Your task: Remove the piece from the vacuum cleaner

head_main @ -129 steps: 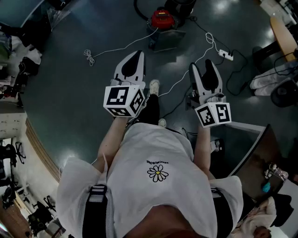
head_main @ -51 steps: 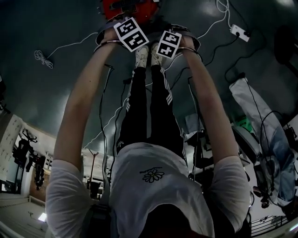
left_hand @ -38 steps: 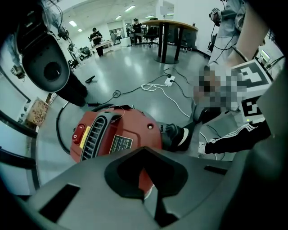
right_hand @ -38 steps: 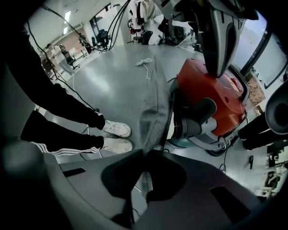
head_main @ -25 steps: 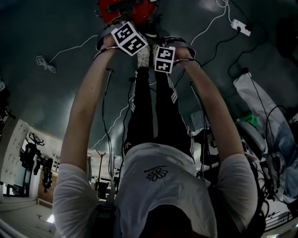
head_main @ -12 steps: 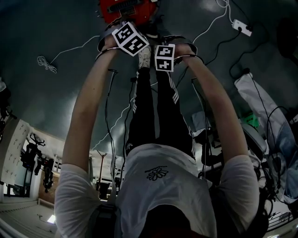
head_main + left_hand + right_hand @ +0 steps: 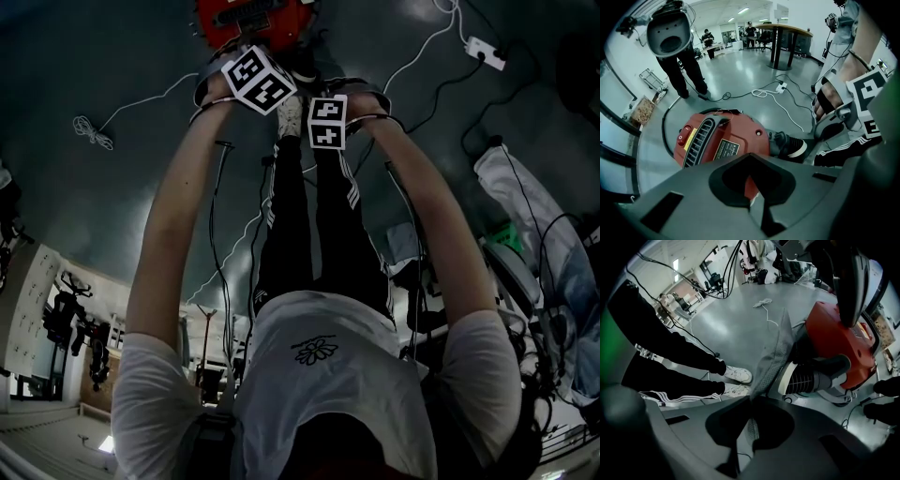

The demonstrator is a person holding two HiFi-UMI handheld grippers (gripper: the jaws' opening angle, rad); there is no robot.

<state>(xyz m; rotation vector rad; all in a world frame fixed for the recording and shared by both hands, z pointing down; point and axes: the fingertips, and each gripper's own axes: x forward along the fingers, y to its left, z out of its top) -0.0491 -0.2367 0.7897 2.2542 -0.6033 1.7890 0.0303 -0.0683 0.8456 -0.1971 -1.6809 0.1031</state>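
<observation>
The vacuum cleaner (image 7: 251, 19) sits on the floor (image 7: 112, 187) just beyond your shoes (image 7: 736, 375), your left gripper (image 7: 754, 201) and right gripper (image 7: 747, 427) side by side above it, a mesh strip (image 7: 776, 352) between the right one's jaws

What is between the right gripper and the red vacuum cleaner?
A grey mesh strip, pinched by the shut right gripper, stretches toward the vacuum cleaner, beside its black ribbed hose end. The right gripper view shows this.

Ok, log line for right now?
left gripper: shut, near red vacuum cleaner | right gripper: shut on grey mesh strip beside hose | removal: not confirmed
</observation>
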